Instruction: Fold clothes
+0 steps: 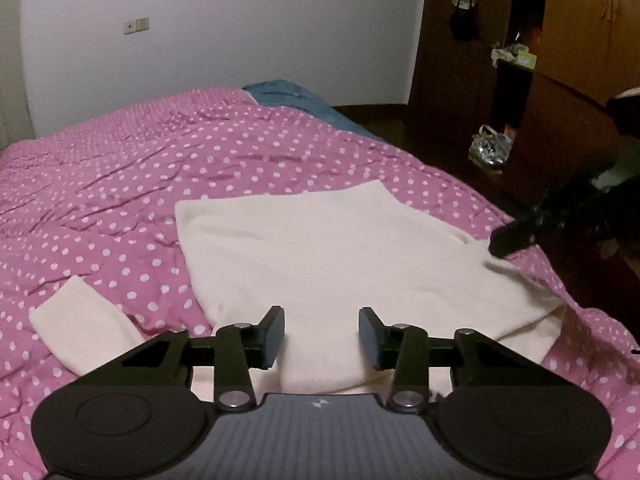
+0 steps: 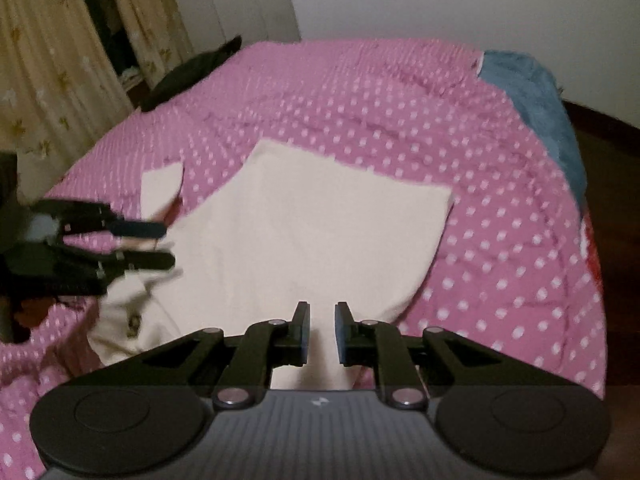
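The left claw [image 1: 322, 336] hangs half spread over the near edge of the cream garment [image 1: 320, 240], pinching nothing. The right claw [image 2: 322, 332] shows a narrow gap with cream cloth in it, though contact is unclear. The garment lies flat on the pink dotted bedspread [image 1: 120, 168], 1 sleeve [image 1: 80, 324] splayed aside. Better to pinch both near corners squarely first. Motion blur smears the garment's buttoned edge [image 2: 134, 320].

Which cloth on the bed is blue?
The blue blanket bunched at the bed's far corner. The polka-dot cover is pink with white dots, and the sweater lying flat in front of the fingers is cream.
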The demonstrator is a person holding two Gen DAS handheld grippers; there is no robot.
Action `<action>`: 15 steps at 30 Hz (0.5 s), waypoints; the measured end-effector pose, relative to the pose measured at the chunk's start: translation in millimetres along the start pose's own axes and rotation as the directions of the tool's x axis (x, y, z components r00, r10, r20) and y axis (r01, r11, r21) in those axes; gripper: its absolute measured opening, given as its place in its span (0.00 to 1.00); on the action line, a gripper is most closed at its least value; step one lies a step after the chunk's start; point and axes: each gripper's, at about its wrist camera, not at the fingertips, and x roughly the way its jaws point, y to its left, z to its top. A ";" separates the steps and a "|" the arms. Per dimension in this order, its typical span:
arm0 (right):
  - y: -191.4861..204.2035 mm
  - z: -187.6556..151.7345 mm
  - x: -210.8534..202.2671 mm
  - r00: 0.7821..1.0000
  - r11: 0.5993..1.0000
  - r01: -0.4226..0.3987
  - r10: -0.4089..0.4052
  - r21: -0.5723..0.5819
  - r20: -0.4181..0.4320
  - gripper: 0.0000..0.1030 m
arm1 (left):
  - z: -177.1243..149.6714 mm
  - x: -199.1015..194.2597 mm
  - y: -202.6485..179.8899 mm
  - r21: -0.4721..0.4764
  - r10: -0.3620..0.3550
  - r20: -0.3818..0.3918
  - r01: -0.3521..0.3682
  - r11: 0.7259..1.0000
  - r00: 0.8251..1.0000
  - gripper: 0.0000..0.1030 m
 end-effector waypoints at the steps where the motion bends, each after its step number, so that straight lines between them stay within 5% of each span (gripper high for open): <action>1: -0.7 -2.0 4.4 1.000 1.000 0.001 -0.001 0.001 -0.016 0.13 | -1.8 0.0 1.0 0.007 0.008 -0.006 -0.008 1.000 1.000 0.42; 9: 11.7 9.2 12.9 1.000 0.998 -0.013 0.013 -0.067 -0.005 0.18 | 11.1 -10.8 36.7 -0.033 0.125 -0.008 -0.125 0.992 0.992 0.43; 15: 33.4 15.1 33.4 0.996 0.989 -0.093 0.091 -0.114 -0.025 0.20 | 39.4 -3.5 83.9 -0.085 0.299 -0.019 -0.299 0.950 0.954 0.43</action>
